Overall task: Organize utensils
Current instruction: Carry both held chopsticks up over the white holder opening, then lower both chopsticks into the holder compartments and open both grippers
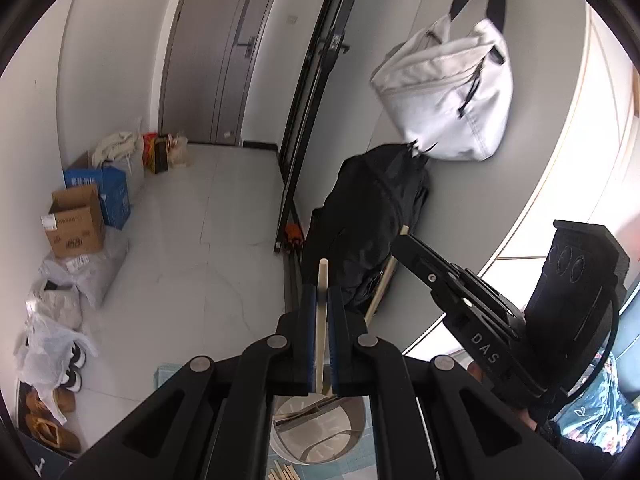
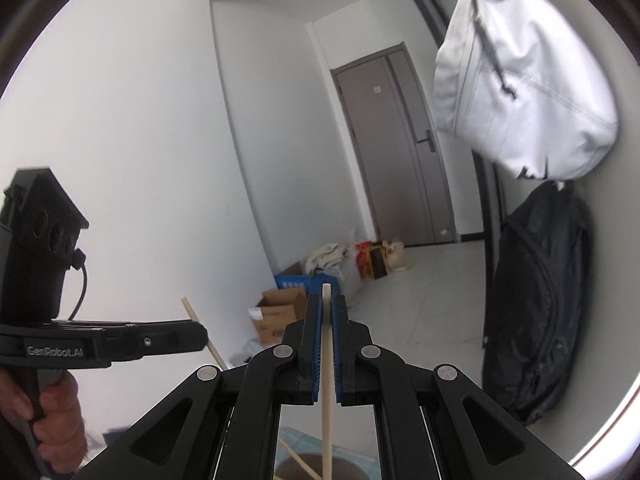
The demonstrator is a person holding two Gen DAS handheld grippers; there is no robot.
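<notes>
In the left wrist view my left gripper [image 1: 323,292] is shut on a pale wooden chopstick [image 1: 321,336] that stands up between its blue pads. Beneath it is a round holder [image 1: 354,420] with a few sticks inside, on a teal mat [image 1: 168,376]. My right gripper [image 1: 404,240] reaches in from the right, shut on a second chopstick [image 1: 380,292]. In the right wrist view, the right gripper [image 2: 326,300] clamps that chopstick [image 2: 327,400], which runs down out of the frame. At the left, a hand [image 2: 52,412] holds the left gripper [image 2: 200,334], and its chopstick [image 2: 192,312] sticks out above.
A white bag [image 1: 448,92] hangs on the wall above a black bag [image 1: 372,216]. Cardboard boxes [image 1: 76,220], plastic bags and shoes [image 1: 52,428] line the left wall. A grey door [image 1: 224,52] closes the far end of the tiled floor.
</notes>
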